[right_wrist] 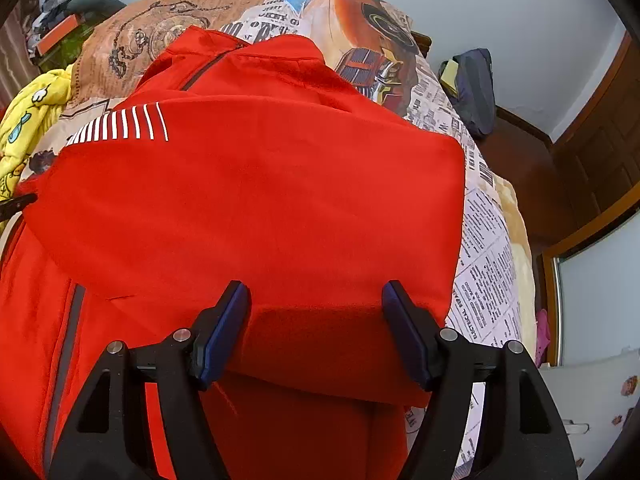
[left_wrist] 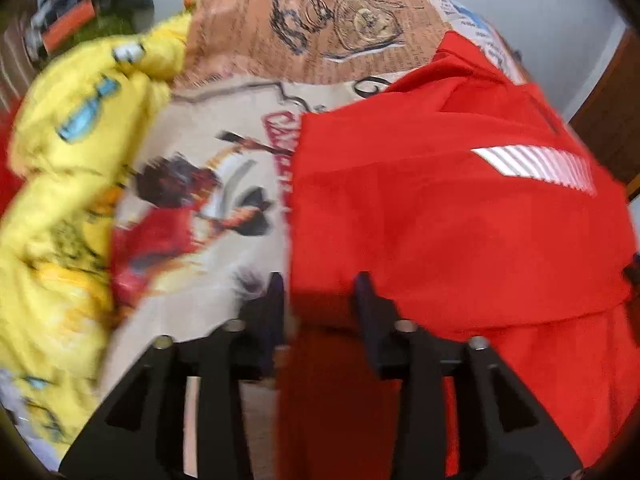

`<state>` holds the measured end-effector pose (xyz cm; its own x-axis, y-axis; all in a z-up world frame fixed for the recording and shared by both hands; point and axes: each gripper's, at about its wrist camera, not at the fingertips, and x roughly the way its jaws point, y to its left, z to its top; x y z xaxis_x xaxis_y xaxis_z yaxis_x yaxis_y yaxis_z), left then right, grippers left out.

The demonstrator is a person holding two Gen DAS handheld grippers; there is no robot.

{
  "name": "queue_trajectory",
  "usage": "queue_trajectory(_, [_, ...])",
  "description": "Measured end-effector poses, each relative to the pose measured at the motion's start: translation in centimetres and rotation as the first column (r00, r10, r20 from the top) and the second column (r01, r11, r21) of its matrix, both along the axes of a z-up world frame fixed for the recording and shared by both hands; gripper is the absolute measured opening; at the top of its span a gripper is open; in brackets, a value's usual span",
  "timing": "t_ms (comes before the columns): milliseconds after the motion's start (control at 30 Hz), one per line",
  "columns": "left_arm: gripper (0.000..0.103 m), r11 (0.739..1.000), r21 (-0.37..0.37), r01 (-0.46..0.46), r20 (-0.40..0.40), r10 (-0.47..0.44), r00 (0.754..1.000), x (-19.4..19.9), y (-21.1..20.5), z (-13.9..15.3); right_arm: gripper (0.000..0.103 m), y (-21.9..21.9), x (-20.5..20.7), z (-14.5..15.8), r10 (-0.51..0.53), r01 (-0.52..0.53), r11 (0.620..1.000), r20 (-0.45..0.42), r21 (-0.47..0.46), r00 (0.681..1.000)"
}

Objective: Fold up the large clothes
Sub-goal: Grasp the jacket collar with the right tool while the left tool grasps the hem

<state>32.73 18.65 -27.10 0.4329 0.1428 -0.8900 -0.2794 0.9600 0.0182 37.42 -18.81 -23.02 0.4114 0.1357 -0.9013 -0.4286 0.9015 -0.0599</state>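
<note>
right wrist view: right hand-held gripper (right_wrist: 316,320) spread open over the soft red jacket (right_wrist: 256,200) on the bed (right_wrist: 484,264); left hand-held gripper (left_wrist: 318,300) also looks open at its edge, blurred. one panel seems folded over, more folds remain; matte fleece, white stripes

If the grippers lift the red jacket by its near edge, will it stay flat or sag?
The red jacket will probably sag: its folded layers already drape softly over the bed. It looks light, thin fabric. The fold may slide open, since both grippers stand open.
</note>
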Motion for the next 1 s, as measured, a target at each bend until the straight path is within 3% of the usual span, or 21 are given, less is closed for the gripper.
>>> queue_trajectory(167, [0.043,0.984,0.151,0.1,-0.008,-0.099,0.995,-0.5,-1.1,2.8,0.067,0.1,0.2,1.4,-0.008,0.008,1.0,-0.006,0.027,1.0])
queue_trajectory(233, [0.052,0.976,0.175,0.127,0.01,-0.131,0.991,-0.3,-1.6,4.2,0.067,0.1,0.4,2.3,-0.012,0.012,0.999,0.011,0.047,1.0])
queue_trajectory(367, [0.057,0.96,0.208,0.189,0.078,-0.209,0.975,0.9,-3.7,7.4,0.067,0.1,0.8,4.6,-0.012,0.006,0.997,0.072,0.083,0.997])
queue_trajectory(533, [0.061,0.956,0.15,0.25,0.175,-0.275,0.945,4.0,-6.0,10.7,0.067,0.3,2.1,7.7,-0.015,-0.006,0.992,0.159,0.127,0.987])
queue_trajectory(700, [0.063,0.955,0.101,0.278,0.221,-0.294,0.93,8.5,-7.6,11.7,0.067,0.7,4.1,9.3,-0.026,-0.014,0.982,0.21,0.187,0.977])
queue_trajectory(833, [0.064,0.957,0.073,0.28,0.212,-0.29,0.933,12.1,-7.6,10.7,0.067,1.7,6.5,8.6,-0.021,-0.021,0.979,0.207,0.201,0.978])
queue_trajectory(1000, [0.064,0.968,0.011,0.252,0.15,-0.251,0.956,17.5,-6.6,7.4,0.067,3.9,11.3,5.6,0.0,-0.024,0.985,0.141,0.169,0.99])
